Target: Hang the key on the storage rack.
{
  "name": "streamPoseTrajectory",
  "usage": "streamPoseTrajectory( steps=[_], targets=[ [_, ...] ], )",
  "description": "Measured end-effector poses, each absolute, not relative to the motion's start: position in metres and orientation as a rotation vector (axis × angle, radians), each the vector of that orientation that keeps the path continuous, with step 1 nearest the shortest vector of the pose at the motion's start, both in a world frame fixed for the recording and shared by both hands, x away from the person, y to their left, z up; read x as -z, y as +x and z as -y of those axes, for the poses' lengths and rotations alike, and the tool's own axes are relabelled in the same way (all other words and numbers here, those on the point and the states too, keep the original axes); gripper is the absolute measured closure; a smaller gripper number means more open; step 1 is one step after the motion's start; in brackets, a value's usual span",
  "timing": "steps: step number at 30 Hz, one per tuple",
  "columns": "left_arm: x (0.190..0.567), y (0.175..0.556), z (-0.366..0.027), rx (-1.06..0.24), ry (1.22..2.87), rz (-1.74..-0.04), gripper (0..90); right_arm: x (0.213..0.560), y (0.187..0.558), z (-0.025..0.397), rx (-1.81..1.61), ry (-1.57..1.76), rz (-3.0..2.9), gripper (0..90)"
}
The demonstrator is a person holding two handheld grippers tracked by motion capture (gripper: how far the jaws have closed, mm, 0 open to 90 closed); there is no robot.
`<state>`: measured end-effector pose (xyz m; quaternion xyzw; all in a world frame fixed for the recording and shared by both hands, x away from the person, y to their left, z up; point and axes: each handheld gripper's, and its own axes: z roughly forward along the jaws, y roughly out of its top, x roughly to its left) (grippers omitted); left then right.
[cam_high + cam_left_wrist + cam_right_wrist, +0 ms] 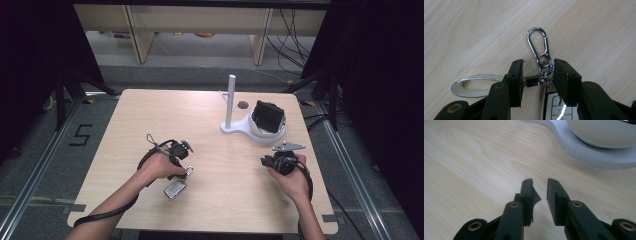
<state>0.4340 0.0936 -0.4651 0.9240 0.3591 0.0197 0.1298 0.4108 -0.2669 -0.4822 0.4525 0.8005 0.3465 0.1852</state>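
Note:
A key fob (175, 189) lies on the wooden table (150, 115) near the front, with a silver carabiner clip (539, 45), small rings (546, 72) and a pale strap loop (471, 85) attached. My left gripper (537, 68) is open and low over this bunch. Its jaws straddle the rings and the metal clasp, and the strap runs under the left jaw. In the high view the left gripper (186, 172) sits just above the fob. My right gripper (540, 182) is open by a narrow gap with nothing in it, and hovers over bare wood at the right gripper (272, 161) spot.
A white stand (239, 127) with an upright post (231, 97) and a bowl (272, 134) holding a black object (268, 116) stands at the back right. Its base (596, 157) lies just ahead of the right gripper. A round hole (243, 105) is behind it.

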Motion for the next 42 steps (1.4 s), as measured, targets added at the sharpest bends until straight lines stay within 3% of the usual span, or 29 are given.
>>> streamPoseTrajectory(
  steps=[28, 36, 42],
  targets=[
    [0.479, 0.437, -0.072, -0.080, 2.762, -1.052, 59.1, 0.484, 0.411, 0.264, -0.970, 1.306, -2.281, 73.8],
    [0.478, 0.440, -0.070, -0.069, 2.783, -1.032, 72.9, 0.486, 0.411, 0.262, -0.965, 1.291, -2.287, 73.3],
    [0.478, 0.439, -0.069, -0.093, 2.804, -0.984, 74.6, 0.486, 0.410, 0.262, -0.964, 1.290, -2.287, 73.2]
  ],
)
